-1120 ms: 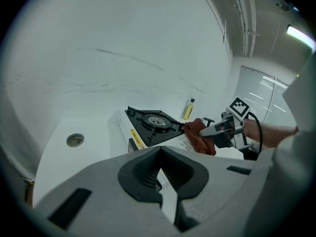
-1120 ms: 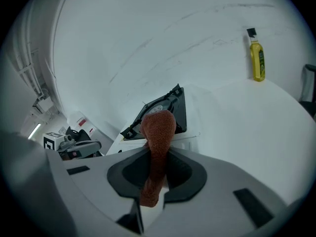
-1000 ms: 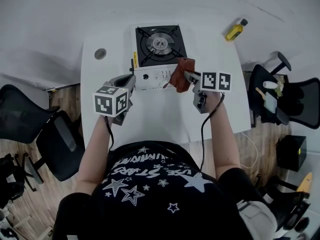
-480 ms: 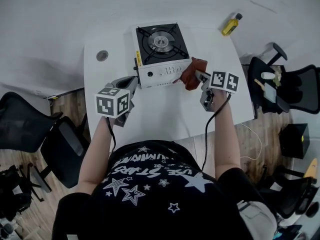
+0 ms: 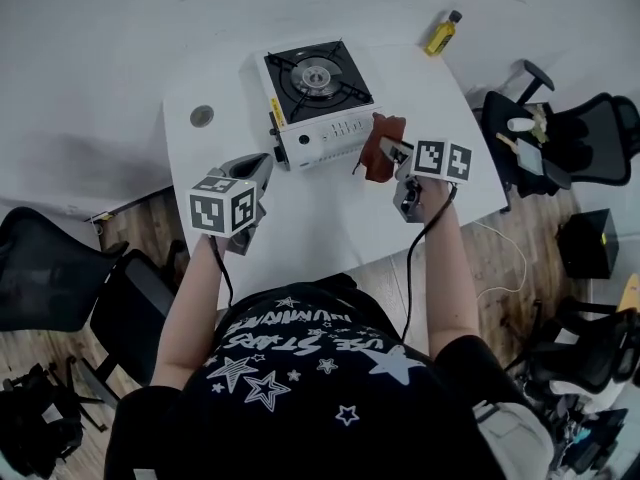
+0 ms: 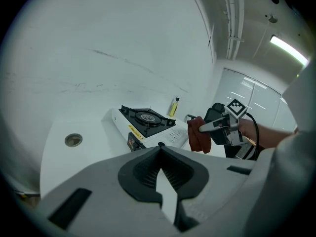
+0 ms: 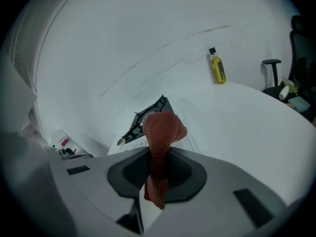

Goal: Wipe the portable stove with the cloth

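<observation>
The portable stove (image 5: 315, 96), white with a black burner top, sits at the far middle of the white table (image 5: 330, 228). A rust-red cloth (image 5: 380, 144) hangs just off the stove's front right corner, clamped in my right gripper (image 5: 392, 151). In the right gripper view the cloth (image 7: 160, 131) bulges above the jaws of the right gripper (image 7: 157, 157), with the stove (image 7: 146, 116) behind it. My left gripper (image 5: 262, 162) hovers near the stove's front left, shut and empty. The left gripper (image 6: 159, 153) faces the stove (image 6: 147, 124) and the cloth (image 6: 198, 135).
A yellow bottle (image 5: 440, 34) stands at the table's far right corner. A round grommet (image 5: 202, 116) is set in the tabletop left of the stove. Black office chairs (image 5: 560, 133) stand on the right and another chair (image 5: 60, 268) on the left.
My right gripper has carried the cloth from the stove's front right corner a little to the right, off the stove. The left gripper has stayed about where it was.
</observation>
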